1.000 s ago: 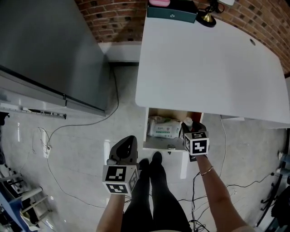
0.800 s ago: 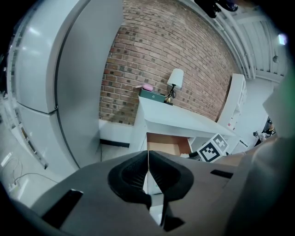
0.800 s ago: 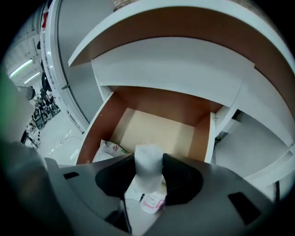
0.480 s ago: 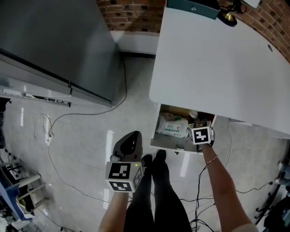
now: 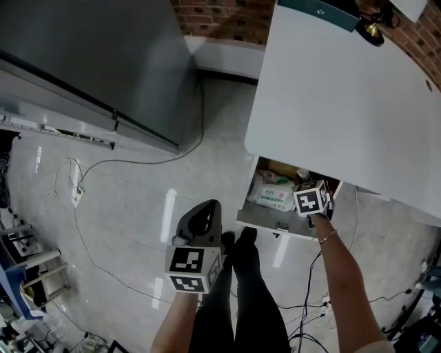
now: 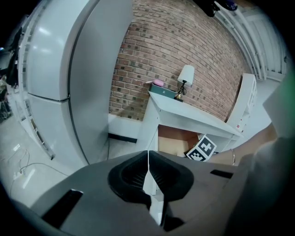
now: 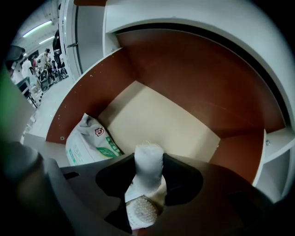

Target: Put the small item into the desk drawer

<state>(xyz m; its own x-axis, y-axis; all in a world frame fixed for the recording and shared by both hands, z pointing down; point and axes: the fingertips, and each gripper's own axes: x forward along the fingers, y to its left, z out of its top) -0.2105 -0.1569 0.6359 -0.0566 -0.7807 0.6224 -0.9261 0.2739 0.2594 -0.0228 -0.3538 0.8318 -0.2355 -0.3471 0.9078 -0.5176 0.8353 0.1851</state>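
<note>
Small white soft tube with a round bumpy end sits between the fingers of my right gripper. They squeeze it from both sides, quite far apart because it is fat. It hangs just over the brown wooden drawer, above the bare pale bottom, and is not yet down. My left gripper is out over the shiny floor by my black legs. Its fingers are pressed flat together with nothing in them.

What could go wrong? If I let go from up here, the tube could bounce. It could also roll onto the white and green soft packet that lies at the left of the drawer (not so bad, I think). The tube's top sticks out past my fingers, so it could bump the underside of the white bench if I push in too high. My fingers could also knock the drawer's right wall, which is near.

Around me are a big grey fridge, thin wires on the floor, and a dark green box far back on the bench. None of these are in my way.
</note>
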